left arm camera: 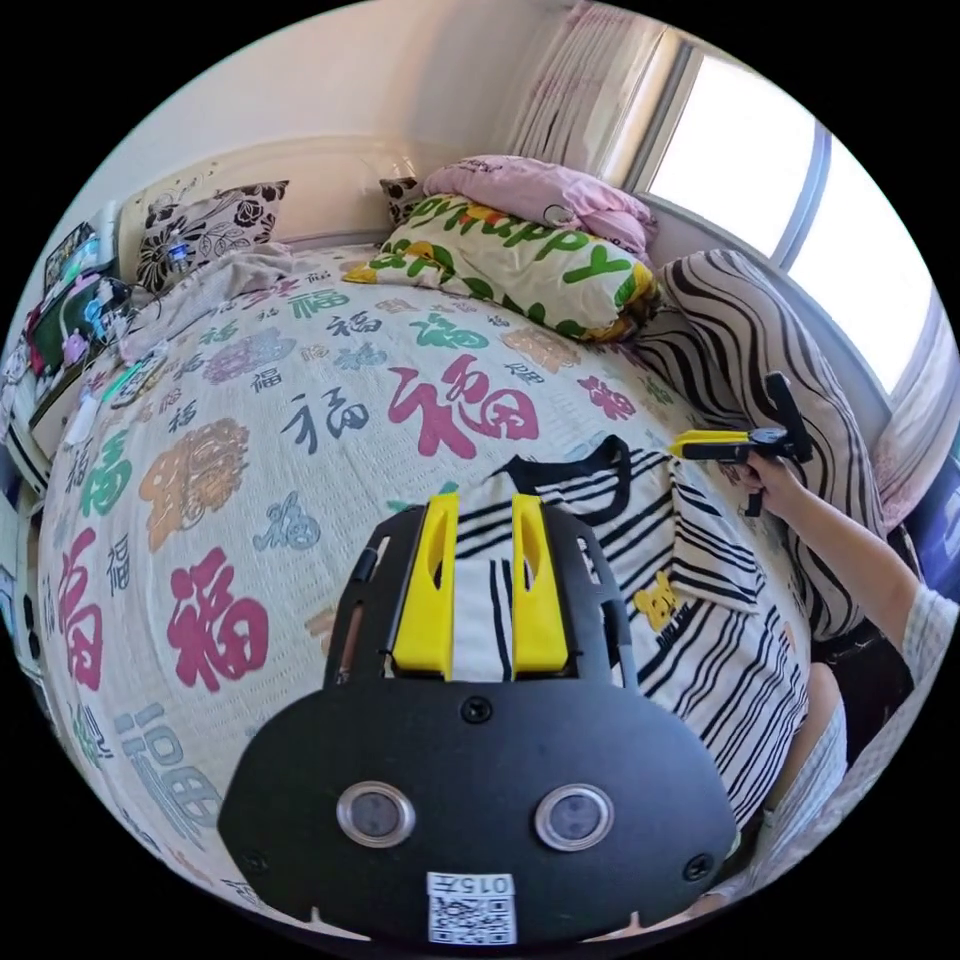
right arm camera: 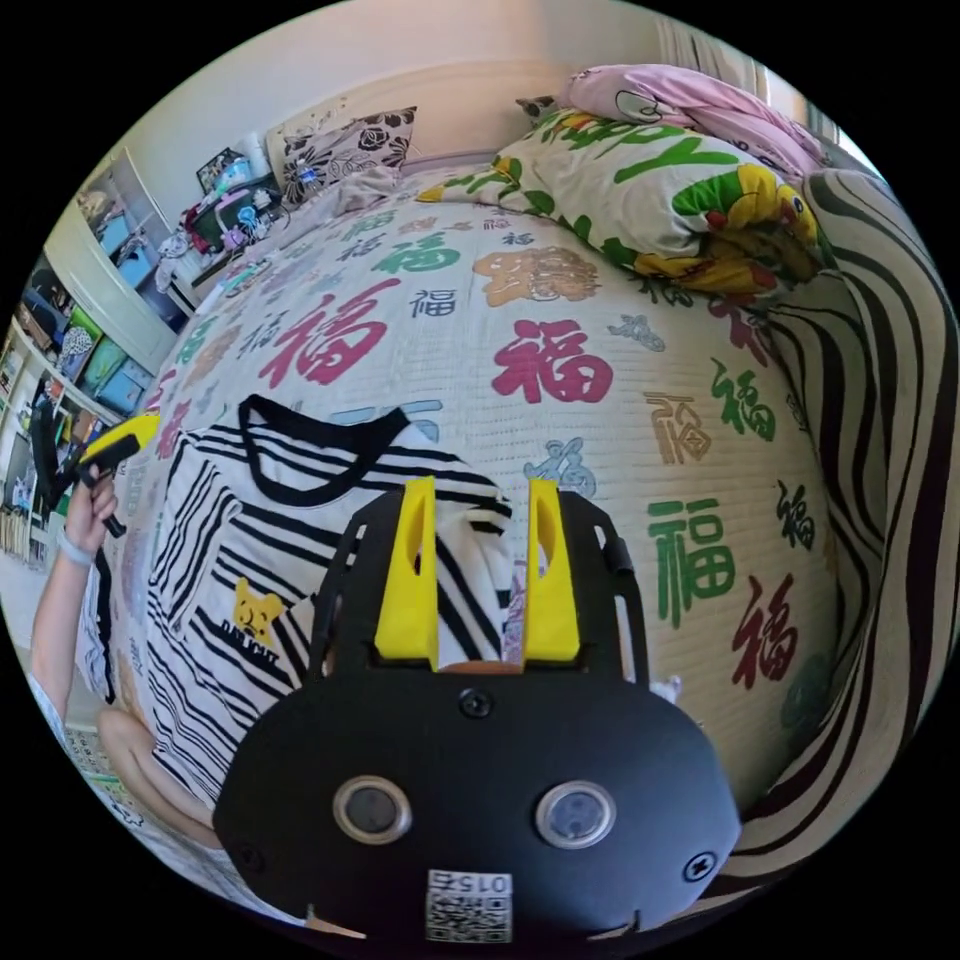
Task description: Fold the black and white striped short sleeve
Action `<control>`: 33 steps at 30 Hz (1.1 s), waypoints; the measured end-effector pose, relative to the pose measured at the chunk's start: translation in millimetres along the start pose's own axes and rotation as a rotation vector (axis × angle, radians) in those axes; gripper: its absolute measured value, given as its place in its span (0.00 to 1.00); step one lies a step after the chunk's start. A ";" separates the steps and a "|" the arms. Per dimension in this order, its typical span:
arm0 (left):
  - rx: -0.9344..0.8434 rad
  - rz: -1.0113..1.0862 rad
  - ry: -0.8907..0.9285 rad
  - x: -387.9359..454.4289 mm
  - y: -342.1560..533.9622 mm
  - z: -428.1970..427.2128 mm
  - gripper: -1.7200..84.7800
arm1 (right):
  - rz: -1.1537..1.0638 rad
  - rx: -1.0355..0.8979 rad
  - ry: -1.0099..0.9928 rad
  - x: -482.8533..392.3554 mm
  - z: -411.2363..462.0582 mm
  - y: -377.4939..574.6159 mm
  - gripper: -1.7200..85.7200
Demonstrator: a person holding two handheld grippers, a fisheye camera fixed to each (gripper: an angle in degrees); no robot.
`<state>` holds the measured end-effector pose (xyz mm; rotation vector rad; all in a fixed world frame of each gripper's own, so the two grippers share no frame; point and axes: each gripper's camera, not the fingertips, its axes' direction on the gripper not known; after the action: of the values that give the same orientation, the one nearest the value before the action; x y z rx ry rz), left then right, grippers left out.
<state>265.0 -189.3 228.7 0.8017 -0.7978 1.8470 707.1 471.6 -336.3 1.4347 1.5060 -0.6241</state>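
The black and white striped short sleeve shirt (left arm camera: 700,640) lies front up on the bed, near its edge, with a yellow print on the chest. In the left gripper view my left gripper (left arm camera: 485,505) is shut on striped cloth at the shirt's left side. Across the shirt a hand holds my right gripper (left arm camera: 680,443) at the other shoulder, where the sleeve (left arm camera: 710,560) lies turned in over the body. In the right gripper view the shirt (right arm camera: 230,560) lies at the left. There my right gripper (right arm camera: 480,490) pinches bunched striped cloth (right arm camera: 470,590), and my left gripper (right arm camera: 140,428) is at the shirt's far edge.
The bed cover (left arm camera: 300,420) is printed with large coloured characters. Folded quilts (left arm camera: 520,250) and pillows (left arm camera: 210,230) are piled at the head. A brown striped blanket (left arm camera: 760,340) lies by the window. A cluttered stand (left arm camera: 70,310) and shelves (right arm camera: 70,340) flank the bed. The person's legs (right arm camera: 150,750) press the bed edge.
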 end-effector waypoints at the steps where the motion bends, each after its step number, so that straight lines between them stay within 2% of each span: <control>1: -0.024 -0.007 -0.014 0.5 -15.6 18.5 0.12 | -0.003 -0.018 0.009 6.7 5.1 -2.9 0.19; 7: -0.278 0.042 -0.081 11.3 -52.4 116.9 0.12 | -0.046 -0.190 -0.085 32.5 41.1 -5.1 0.18; 8: -0.320 0.068 -0.080 15.9 -52.8 131.0 0.10 | -0.082 -0.198 -0.048 32.2 43.7 -1.4 0.17; 9: -0.341 0.075 -0.084 17.9 -52.7 137.1 0.09 | -0.104 -0.198 -0.030 31.6 43.9 0.5 0.17; 11: -0.361 0.079 -0.091 24.7 -51.7 148.4 0.05 | -0.169 -0.219 -0.012 32.4 43.4 7.4 0.10; 13: -0.344 0.069 -0.088 30.5 -52.1 146.0 0.04 | -0.178 -0.233 -0.072 35.0 38.3 13.2 0.07; 18: -0.212 0.149 -0.087 66.9 -40.4 91.1 0.03 | -0.211 -0.154 -0.051 33.8 -1.8 46.2 0.07; 22: -0.126 0.263 -0.041 119.5 8.0 -0.6 0.02 | -0.272 -0.033 -0.120 32.6 -73.8 108.5 0.06; 28: -0.210 0.461 0.005 225.0 143.2 -113.4 0.02 | -0.385 -0.010 -0.248 19.2 -162.3 258.3 0.07; 33: -0.416 0.602 -0.017 302.8 249.4 -122.5 0.02 | -0.485 -0.125 -0.220 -8.1 -161.6 394.1 0.06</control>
<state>-92.2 -29.2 354.1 0.3231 -1.4944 2.0710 1037.9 680.0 -166.9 0.8722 1.6892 -0.9279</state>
